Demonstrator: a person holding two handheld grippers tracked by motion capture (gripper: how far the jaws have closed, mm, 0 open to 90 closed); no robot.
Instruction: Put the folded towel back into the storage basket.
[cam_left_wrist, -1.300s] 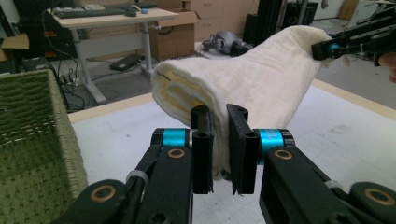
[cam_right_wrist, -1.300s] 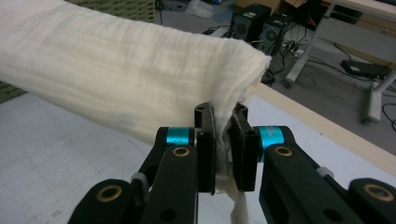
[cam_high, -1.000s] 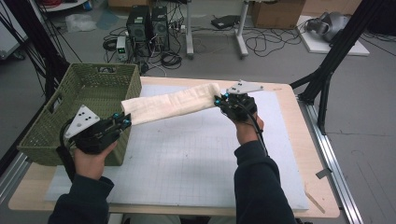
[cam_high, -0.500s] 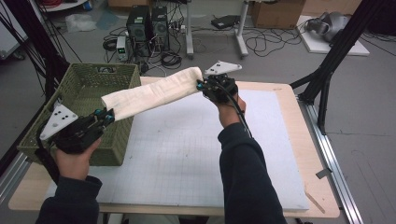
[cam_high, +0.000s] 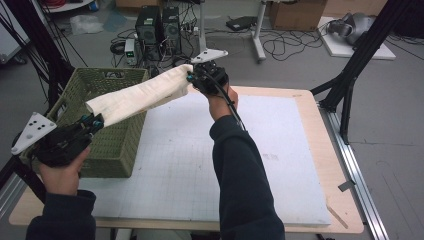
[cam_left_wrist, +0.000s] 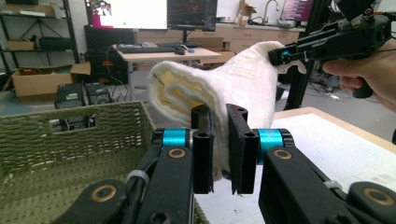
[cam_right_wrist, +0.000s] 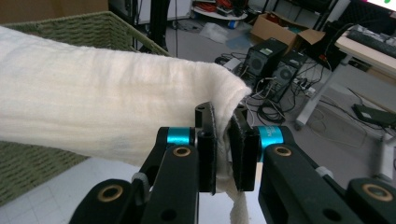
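A folded cream towel (cam_high: 140, 95) hangs stretched in the air between both grippers, partly over the green woven basket (cam_high: 117, 145) at the table's left. My left gripper (cam_high: 92, 121) is shut on the towel's near end, above the basket's front wall. My right gripper (cam_high: 192, 77) is shut on the far end, raised past the table's far edge. In the left gripper view the towel (cam_left_wrist: 233, 88) bulges up from the shut jaws of the left gripper (cam_left_wrist: 219, 154) toward the right gripper (cam_left_wrist: 280, 55). The right gripper view has the right gripper (cam_right_wrist: 223, 149) pinching the towel's (cam_right_wrist: 102, 112) corner.
A white gridded mat (cam_high: 240, 165) covers most of the wooden table (cam_high: 320, 125). Black frame posts (cam_high: 355, 70) stand at the right, and another (cam_high: 35, 45) at the left. Computer towers (cam_high: 157, 25) and cables lie on the floor beyond the table.
Both grippers have carried the towel left and higher, from over the mat's far-left part to above the basket. Their hold on it is unchanged.
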